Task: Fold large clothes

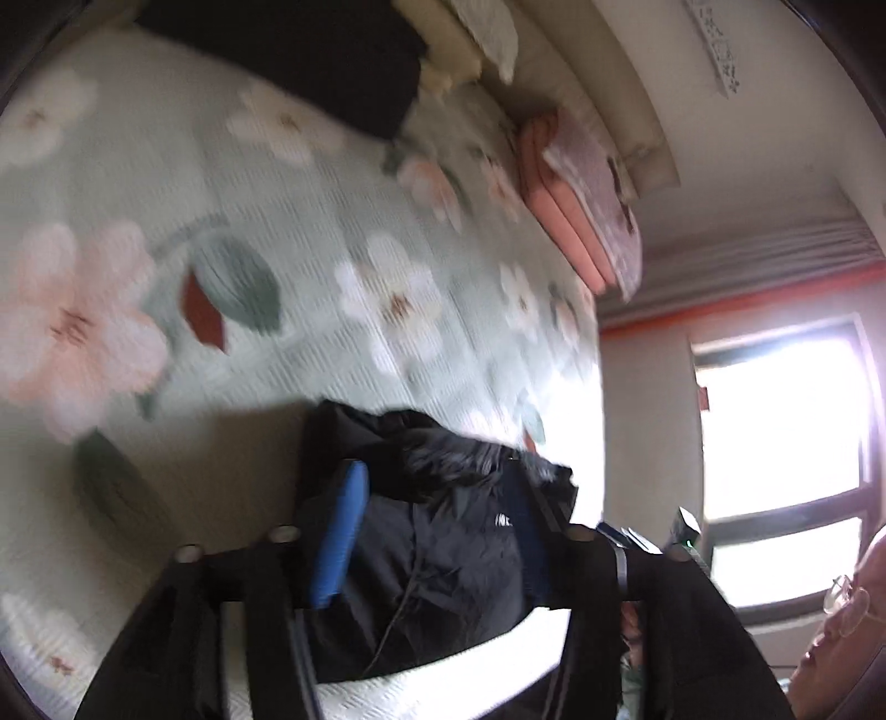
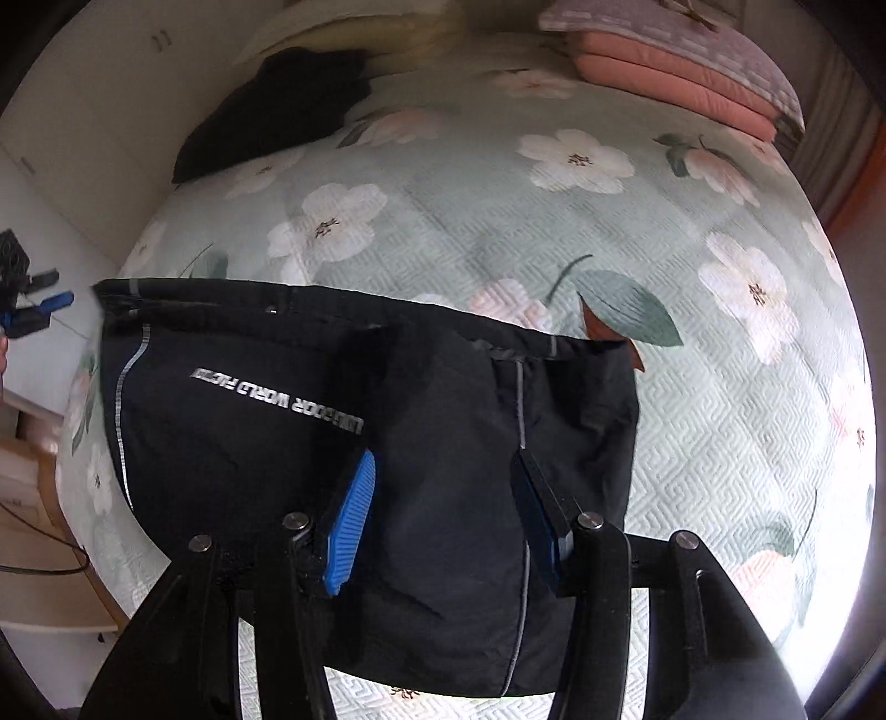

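Floral bedspread covers your bed; your black jacket lies folded on it; your right hand-held gripper stands spread over it; your left hand-held gripper straddles bunched jacket, spread.

This is a bedroom in a home. A wide bed fills both views, covered with a pale green quilted bedspread printed with large white and pink flowers. Folded pink bedding lies stacked at its far end, just beside cream pillows. A white wardrobe stands alongside the bed, and a bright window with a curtain gathered beside it lights the room.
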A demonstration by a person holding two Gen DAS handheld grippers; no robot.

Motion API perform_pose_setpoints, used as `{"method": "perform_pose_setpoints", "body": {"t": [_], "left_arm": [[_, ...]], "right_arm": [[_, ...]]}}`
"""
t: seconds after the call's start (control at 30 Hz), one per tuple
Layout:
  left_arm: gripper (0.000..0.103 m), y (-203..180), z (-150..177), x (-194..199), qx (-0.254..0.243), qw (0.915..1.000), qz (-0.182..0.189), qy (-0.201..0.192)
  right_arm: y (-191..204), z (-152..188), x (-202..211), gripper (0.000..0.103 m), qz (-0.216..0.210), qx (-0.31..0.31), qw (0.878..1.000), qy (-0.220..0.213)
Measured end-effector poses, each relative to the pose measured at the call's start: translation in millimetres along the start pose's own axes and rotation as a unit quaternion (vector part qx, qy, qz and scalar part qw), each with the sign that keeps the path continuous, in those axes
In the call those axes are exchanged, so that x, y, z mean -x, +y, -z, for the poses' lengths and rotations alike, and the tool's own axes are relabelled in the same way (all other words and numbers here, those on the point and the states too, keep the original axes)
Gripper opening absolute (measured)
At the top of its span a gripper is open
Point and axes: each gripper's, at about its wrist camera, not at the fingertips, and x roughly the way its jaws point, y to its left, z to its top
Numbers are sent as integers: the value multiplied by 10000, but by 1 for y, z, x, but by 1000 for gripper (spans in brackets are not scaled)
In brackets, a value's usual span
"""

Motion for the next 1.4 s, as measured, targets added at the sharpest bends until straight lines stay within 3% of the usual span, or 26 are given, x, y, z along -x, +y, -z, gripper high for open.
{"method": "perform_pose_setpoints", "body": {"t": [0.07, 0.2, 0.37, 0.47, 0.53, 0.57, 0.63, 0.67, 0.87, 1.0, 1.1, 1.17, 1.2, 1.23, 1.3, 1.4], "left_arm": [[60, -24, 8, 21, -451, 9975, -456, -285], [75, -78, 50, 12, -1282, 9885, -744, -301], [75, -124, 122, -72, -1782, 9814, -695, 152], [75, -130, 151, -137, -1774, 9810, -651, 429], [75, -126, 158, -183, -1846, 9769, -946, 513], [75, -121, 158, -202, -1845, 9743, -1185, 513], [74, -96, 148, -244, -1656, 9690, -1733, 604], [74, -83, 141, -259, -1510, 9699, -1807, 622], [74, -61, 113, -278, -1311, 9687, -2069, 397], [75, -57, 102, -277, -1205, 9681, -2174, 315], [75, -61, 98, -265, -1291, 9656, -2243, 236], [75, -75, 100, -248, -1498, 9627, -2251, 79], [74, -83, 100, -241, -1588, 9632, -2169, 31], [74, -95, 100, -234, -1701, 9663, -1931, 4], [74, -117, 101, -236, -1880, 9700, -1535, 161], [74, -131, 96, -263, -2002, 9683, -1442, 383]], "right_arm": [[12, -1, 0, 55, 92, 185, 9998, -65], [47, 2, 14, 55, 171, 658, 9969, -388], [78, 13, 10, 55, 316, 958, 9939, -455], [80, 17, -23, 55, 366, 1075, 9932, -252], [74, 15, -63, 52, 846, 1222, 9888, -169], [67, 12, -91, 52, 1120, 1227, 9861, -39], [41, 4, -147, 46, 659, 804, 9936, 437], [31, 2, -167, 46, 470, 570, 9959, 522], [25, -5, -191, 46, 316, 423, 9977, 425], [12, -9, -182, 46, -22, 134, 9990, 420], [5, -2, -150, 47, -103, -34, 9997, 235], [6, 9, -120, 57, 45, -50, 10000, 26], [9, 17, -105, 66, 162, 23, 9998, -70], [12, 25, -93, 69, 242, 104, 9996, -121], [20, 40, -80, 69, 214, 135, 9996, -90], [29, 56, -87, 69, 263, 211, 9994, 114]]}}
